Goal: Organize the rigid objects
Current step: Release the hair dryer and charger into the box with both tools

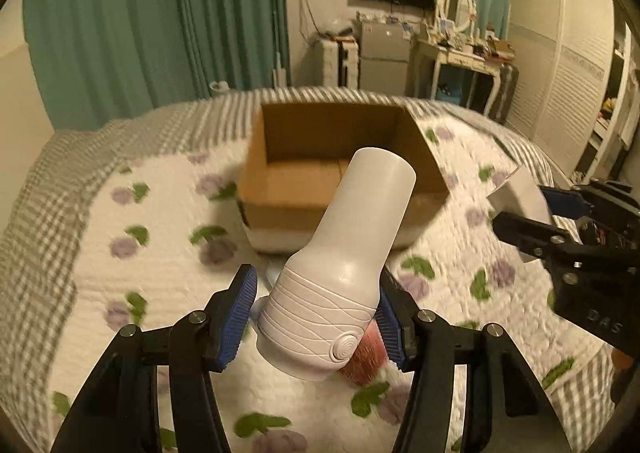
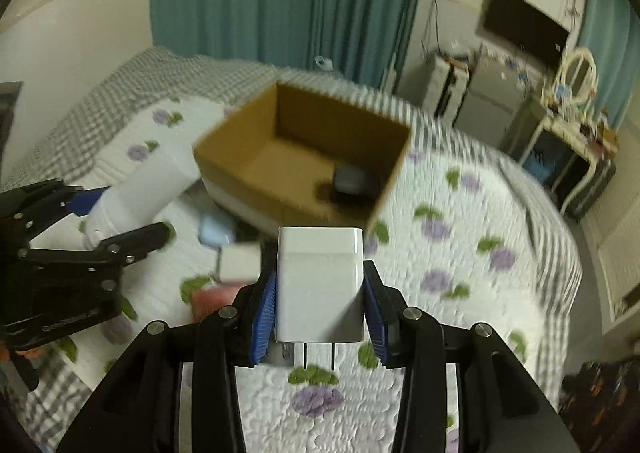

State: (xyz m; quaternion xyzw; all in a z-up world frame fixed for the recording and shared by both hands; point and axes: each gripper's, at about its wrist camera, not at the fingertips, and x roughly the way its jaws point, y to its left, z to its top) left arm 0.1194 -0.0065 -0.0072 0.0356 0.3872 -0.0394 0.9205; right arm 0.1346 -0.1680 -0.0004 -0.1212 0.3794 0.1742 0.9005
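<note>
Left wrist view: the left tool (image 1: 316,323) is closed partway on a white plastic bottle-shaped object with fine raised lines around its wide base (image 1: 340,273). The right blue pad presses its base; the left pad (image 1: 236,323) seems barely to touch, so the hold looks one-sided. Its long axis runs up and away from the tool, narrow cap end leaning right, toward the open brown cardboard box (image 1: 332,209) on the floral quilted bed (image 1: 160,253). Something pinkish-red (image 1: 362,357) sits under the base; I cannot tell what it is.

In the right wrist view, the right tool (image 2: 320,317) is clamped on a white square plug-in charger (image 2: 320,285), prongs toward the camera, body pointing at the box (image 2: 248,189), just short of its near wall. A dark object (image 2: 352,181) already lies inside.

Risks, as I judge them: the tapered bottle could pivot or slip from the uneven hold; both tools heading for the same box could collide; and a short release would drop either item outside the near wall.
</note>
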